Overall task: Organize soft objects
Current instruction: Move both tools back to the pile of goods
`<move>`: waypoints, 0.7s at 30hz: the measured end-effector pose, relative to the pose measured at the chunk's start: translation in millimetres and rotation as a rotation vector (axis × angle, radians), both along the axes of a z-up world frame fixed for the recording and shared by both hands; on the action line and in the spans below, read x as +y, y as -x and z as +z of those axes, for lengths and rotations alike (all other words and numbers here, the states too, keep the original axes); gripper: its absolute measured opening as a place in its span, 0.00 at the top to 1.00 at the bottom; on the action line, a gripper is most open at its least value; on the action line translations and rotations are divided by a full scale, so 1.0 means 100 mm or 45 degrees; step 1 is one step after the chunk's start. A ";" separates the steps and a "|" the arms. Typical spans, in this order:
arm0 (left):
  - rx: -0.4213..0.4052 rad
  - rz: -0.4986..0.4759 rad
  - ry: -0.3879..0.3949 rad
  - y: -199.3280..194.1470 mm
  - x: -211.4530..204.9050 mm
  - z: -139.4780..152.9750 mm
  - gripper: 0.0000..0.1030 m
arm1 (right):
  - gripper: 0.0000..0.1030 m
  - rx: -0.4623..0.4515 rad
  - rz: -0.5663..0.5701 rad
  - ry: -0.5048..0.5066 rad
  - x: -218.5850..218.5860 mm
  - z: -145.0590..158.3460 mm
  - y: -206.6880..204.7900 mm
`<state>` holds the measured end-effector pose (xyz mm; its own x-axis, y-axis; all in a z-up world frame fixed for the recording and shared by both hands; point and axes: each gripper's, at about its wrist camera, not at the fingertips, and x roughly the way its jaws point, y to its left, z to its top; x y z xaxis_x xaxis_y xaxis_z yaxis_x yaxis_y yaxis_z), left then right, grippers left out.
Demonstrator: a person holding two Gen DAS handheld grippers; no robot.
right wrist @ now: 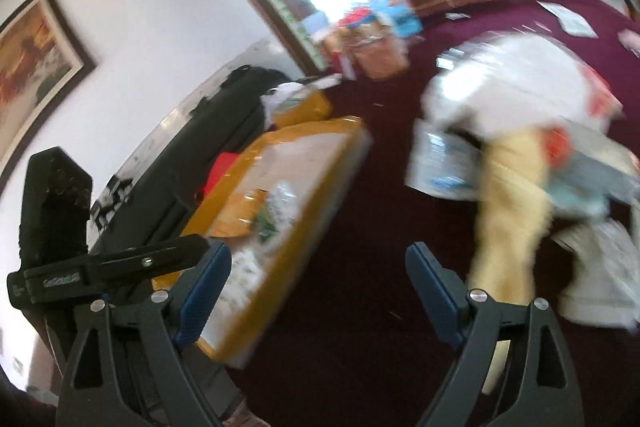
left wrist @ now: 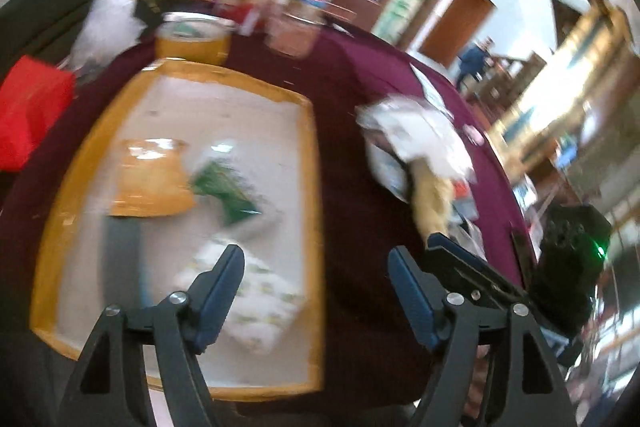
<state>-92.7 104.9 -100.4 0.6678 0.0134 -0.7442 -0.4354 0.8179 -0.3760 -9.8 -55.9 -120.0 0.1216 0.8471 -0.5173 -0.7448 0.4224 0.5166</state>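
maroon tablecloth (left wrist: 352,75) | left gripper (left wrist: 316,263) open over tray (left wrist: 316,187) | right gripper (right wrist: 318,263) open, empty

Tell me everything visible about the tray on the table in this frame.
The tray is rectangular, with a raised yellow-orange rim and a pale, glossy floor. It sits flat on the dark red tablecloth. Inside lie an orange packet, a green-and-white packet and a white patterned packet. Motion blur hides any print. Neither claw touches it.

text: none legible | packets (left wrist: 248,291), gripper mount (right wrist: 60,281): print too blurred
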 end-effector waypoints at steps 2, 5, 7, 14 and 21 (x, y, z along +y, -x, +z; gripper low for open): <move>0.020 -0.055 0.006 -0.11 -0.14 -0.03 0.24 | 0.14 0.028 -0.041 0.002 -0.21 -0.07 -0.07; 0.041 -0.124 0.009 -0.24 -0.32 -0.06 0.24 | 0.14 0.042 -0.121 0.021 -0.47 -0.12 -0.13; 0.047 -0.149 0.006 -0.30 -0.39 -0.07 0.24 | 0.14 0.037 -0.171 0.012 -0.66 -0.11 -0.18; 0.071 -0.183 -0.003 -0.40 -0.56 -0.12 0.24 | 0.14 -0.042 -0.379 0.120 -0.95 -0.03 -0.39; 0.086 -0.181 0.012 -0.40 -0.55 -0.15 0.24 | 0.31 -0.095 -0.482 0.280 -0.85 -0.13 -0.57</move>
